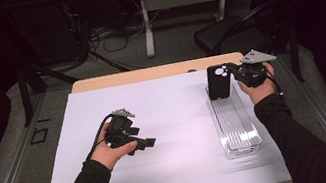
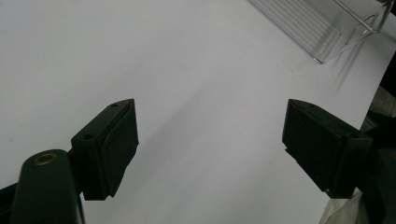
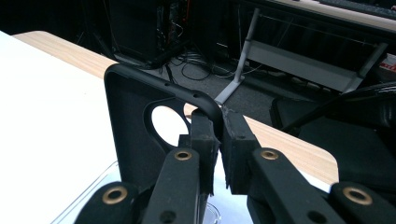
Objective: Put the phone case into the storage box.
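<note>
A black phone case (image 1: 218, 81) with a round camera cutout stands upright over the far end of a clear plastic tray (image 1: 234, 122). My right gripper (image 1: 235, 69) is shut on the case's upper right edge. In the right gripper view the case (image 3: 133, 126) shows its hollow inner side, and the gripper (image 3: 219, 140) pinches its corner rim between both pads. My left gripper (image 1: 147, 143) rests at the left middle of the white mat, open. In the left gripper view the gripper (image 2: 210, 140) has wide jaws with bare mat between them, and the tray (image 2: 322, 23) lies at top right.
A white mat (image 1: 166, 121) covers most of the wooden table (image 1: 157, 72). Beyond the table's far edge stand a black chair (image 1: 236, 30), cables on the floor and another table's leg (image 1: 146, 23). Metal rails run along both sides.
</note>
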`<state>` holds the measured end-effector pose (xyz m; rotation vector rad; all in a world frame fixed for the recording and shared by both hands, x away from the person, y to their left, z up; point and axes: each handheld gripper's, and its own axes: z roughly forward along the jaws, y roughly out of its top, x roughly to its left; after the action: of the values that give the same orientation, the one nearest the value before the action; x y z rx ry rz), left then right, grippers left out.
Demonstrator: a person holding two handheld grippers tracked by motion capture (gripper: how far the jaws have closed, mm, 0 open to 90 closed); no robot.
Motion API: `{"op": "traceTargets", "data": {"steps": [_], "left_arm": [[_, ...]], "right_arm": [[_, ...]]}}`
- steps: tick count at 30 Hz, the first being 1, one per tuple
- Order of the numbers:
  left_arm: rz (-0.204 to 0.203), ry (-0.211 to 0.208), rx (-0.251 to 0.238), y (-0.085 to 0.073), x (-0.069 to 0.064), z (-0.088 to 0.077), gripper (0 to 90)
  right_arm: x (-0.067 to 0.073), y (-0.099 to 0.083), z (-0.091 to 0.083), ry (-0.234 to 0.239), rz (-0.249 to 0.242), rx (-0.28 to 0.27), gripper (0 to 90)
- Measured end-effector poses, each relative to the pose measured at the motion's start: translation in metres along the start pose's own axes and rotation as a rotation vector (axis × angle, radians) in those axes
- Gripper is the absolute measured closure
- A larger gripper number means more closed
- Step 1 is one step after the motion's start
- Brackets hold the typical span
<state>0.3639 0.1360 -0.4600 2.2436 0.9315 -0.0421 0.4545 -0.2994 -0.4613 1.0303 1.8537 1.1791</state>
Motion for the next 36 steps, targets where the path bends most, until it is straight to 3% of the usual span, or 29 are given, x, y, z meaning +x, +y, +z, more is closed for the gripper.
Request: {"op": "traceTargets", "data": {"steps": [11,24,32,36], "left_arm": [[0.002,0.001,0.005,0.000,0.000,0.001,18.7],[0.001,-0.002,0.009,-0.002,0.000,0.002,18.7],[0.001,-0.001,0.015,-0.002,0.000,0.004,18.7],[0.002,0.000,0.015,-0.002,0.000,0.004,18.7]], "right_arm": [[-0.011,-0.006,0.001,0.025,0.000,-0.010,84.4],[-0.012,-0.006,0.000,0.033,0.017,-0.015,82.7],[-0.011,-0.006,0.001,0.042,0.031,-0.014,76.9],[-0.010,-0.006,0.001,0.039,0.037,-0.010,69.5]]}}
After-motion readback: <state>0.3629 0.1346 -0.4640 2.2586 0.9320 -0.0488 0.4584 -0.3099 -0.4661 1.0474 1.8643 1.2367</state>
